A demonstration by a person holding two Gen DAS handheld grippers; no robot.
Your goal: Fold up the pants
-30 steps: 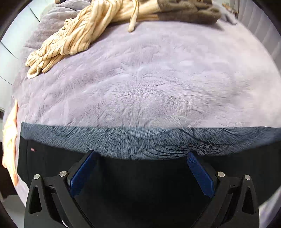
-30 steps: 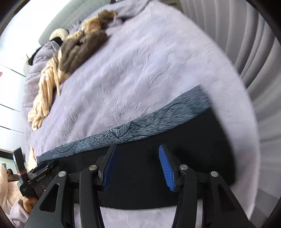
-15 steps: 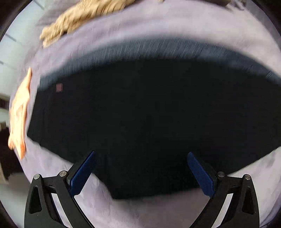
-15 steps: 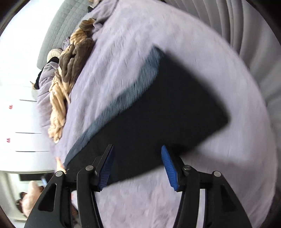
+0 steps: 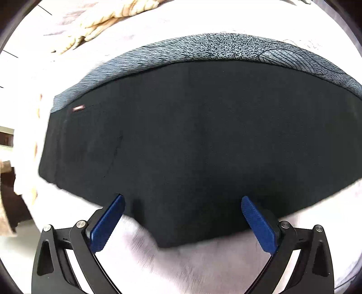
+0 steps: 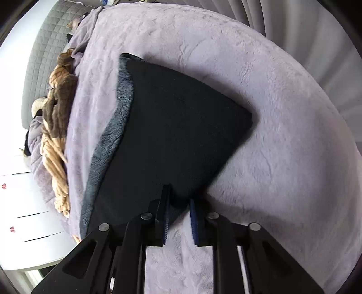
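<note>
The black pants (image 5: 192, 140) lie flat on the lilac blanket, with a grey patterned strip (image 5: 226, 48) along their far edge. My left gripper (image 5: 181, 210) is open, its blue pads on either side of the pants' near edge, holding nothing. In the right wrist view the pants (image 6: 176, 126) spread away from my right gripper (image 6: 178, 214). Its blue pads are narrowed around the near edge of the black cloth, with a gap still showing between them.
The lilac fleece blanket (image 6: 282, 147) covers the bed. A tan and brown heap of clothes (image 6: 56, 126) lies along the far side, also in the left wrist view (image 5: 101, 20). A grey quilted headboard (image 6: 45, 38) and pleated curtains (image 6: 305, 22) border the bed.
Both grippers pulled back toward the near edge of the pants. The right gripper's jaws narrowed around that edge. The left gripper stayed wide open.
</note>
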